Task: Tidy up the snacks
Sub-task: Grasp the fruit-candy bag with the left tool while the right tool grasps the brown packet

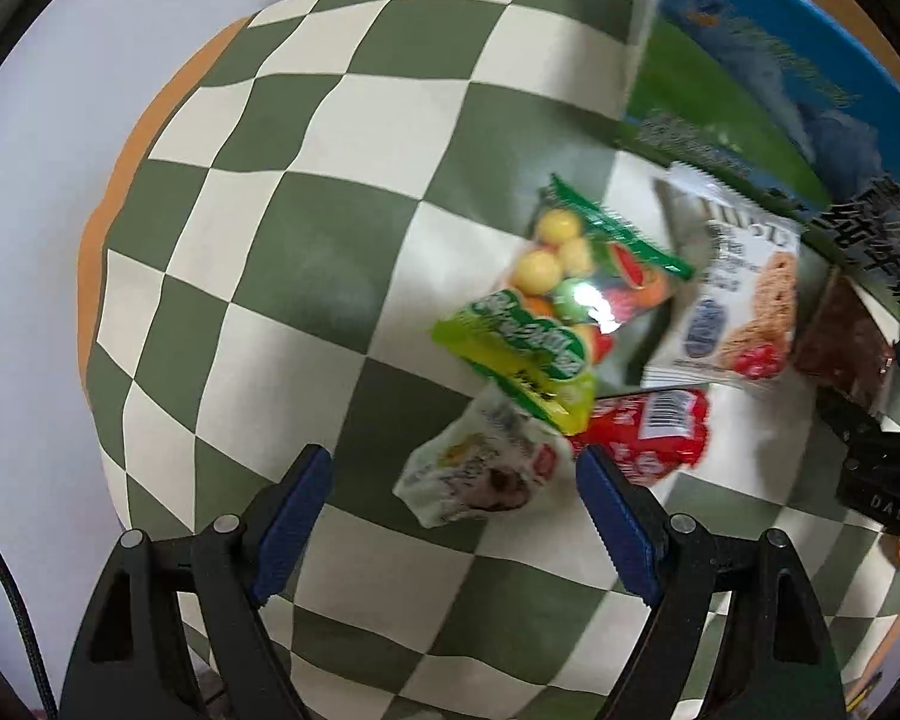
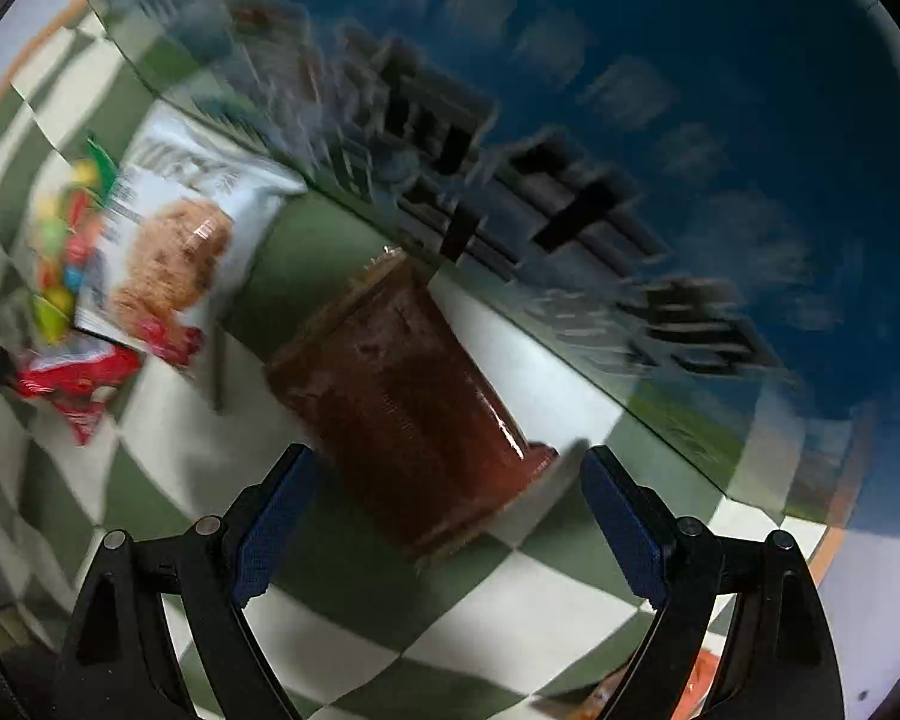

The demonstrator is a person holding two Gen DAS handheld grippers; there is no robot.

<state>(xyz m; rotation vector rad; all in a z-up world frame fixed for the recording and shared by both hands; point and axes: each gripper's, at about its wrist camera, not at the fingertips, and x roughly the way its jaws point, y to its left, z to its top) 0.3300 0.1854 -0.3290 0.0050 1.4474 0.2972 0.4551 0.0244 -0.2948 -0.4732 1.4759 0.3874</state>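
Snack packets lie on a green and white checkered cloth (image 1: pixel 306 252). In the left wrist view my open, empty left gripper (image 1: pixel 453 516) sits just before a white wrapped snack (image 1: pixel 480 474). Beyond it lie a green candy bag (image 1: pixel 528 354), a clear bag of coloured balls (image 1: pixel 576 264), a red packet (image 1: pixel 654 426) and a white cookie packet (image 1: pixel 726 300). In the right wrist view my open right gripper (image 2: pixel 444 516) straddles the near end of a brown wrapped cake (image 2: pixel 408 396). The cookie packet (image 2: pixel 174 240) and red packet (image 2: pixel 72 384) lie to its left.
A large blue and green carton (image 1: pixel 768 96) stands along the far right of the cloth; it fills the upper right of the right wrist view (image 2: pixel 630 150). The right gripper's black body (image 1: pixel 876 456) shows at the left view's right edge. White floor (image 1: pixel 42 240) lies left.
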